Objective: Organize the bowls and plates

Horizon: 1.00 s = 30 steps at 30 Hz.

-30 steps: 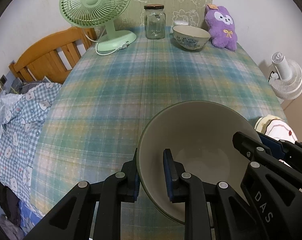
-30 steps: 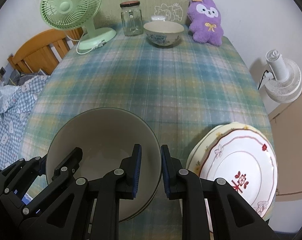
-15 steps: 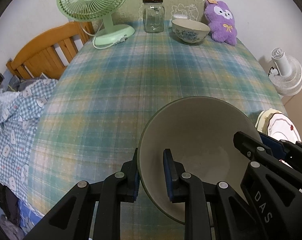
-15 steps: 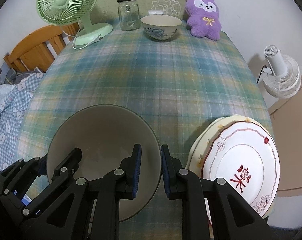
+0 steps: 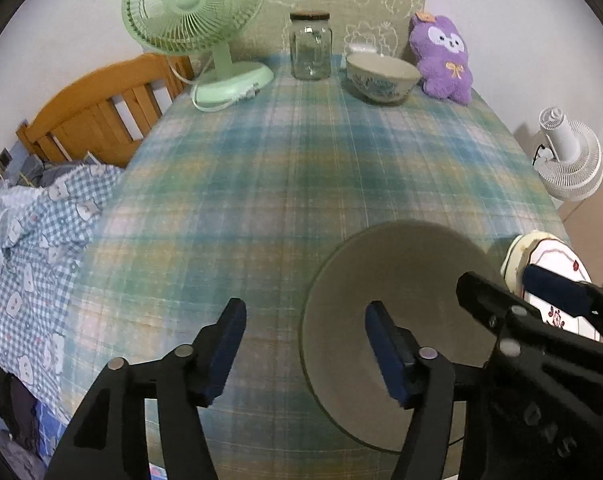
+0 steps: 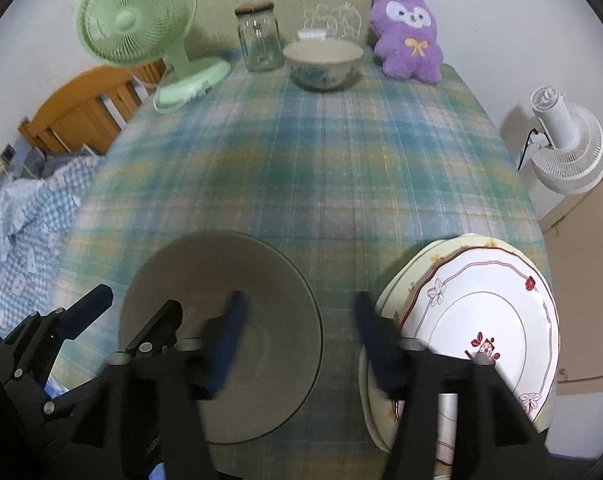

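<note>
I'd just let both fingers spread: left gripper (image 5: 301, 346) and right gripper (image 6: 297, 332) released bowl (image 6: 221, 332); it sat on bench (image 5: 301, 168). Placement done, I judged.

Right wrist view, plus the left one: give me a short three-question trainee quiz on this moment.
1. True or false: the left tool pinches the rim of the large grey ceramic bowl.
2. What lies right of the grey bowl? A) the stack of white and cream plates with red flowers B) the clear glass jar C) the purple plush toy
3. Fill in: at the table's far end, the small cream bowl with blue pattern stands between the jar and the ____.

Key: 1 false, both tools have just been opening, rim between the fingers, untouched; 2 A; 3 plush toy.
</note>
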{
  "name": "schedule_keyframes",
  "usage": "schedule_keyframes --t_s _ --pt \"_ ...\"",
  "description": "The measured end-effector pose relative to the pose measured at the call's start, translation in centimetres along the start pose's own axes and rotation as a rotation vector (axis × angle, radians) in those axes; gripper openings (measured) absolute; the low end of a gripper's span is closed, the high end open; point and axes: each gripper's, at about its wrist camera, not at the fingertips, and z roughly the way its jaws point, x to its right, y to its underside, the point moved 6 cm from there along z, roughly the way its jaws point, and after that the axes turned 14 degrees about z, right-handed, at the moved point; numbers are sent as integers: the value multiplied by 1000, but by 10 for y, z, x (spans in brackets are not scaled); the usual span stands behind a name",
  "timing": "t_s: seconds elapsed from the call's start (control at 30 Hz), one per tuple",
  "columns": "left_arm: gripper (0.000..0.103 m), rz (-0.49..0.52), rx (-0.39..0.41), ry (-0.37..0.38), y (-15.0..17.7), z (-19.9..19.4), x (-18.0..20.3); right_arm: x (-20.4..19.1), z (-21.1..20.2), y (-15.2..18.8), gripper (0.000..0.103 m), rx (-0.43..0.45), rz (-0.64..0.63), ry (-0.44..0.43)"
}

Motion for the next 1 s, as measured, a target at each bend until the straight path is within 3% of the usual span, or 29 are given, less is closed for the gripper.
schedule_keyframes --t_s 0.13,0.6,0.73,1.0 --pt "74 -7 17 -13 -4 -11 -3 -1 -13 -5 65 18 -3 -20" --pt "80 -39 147 -35 -41 -68 -14 -4 -78 -42 77 165 -11 -70" --pt "89 -44 177 -24 -56 -84 -22 -9 -96 -57 77 201 10 -81" --pt "94 8 247 -47 -92 -106 -34 -25 -124 -89 77 288 11 -48"
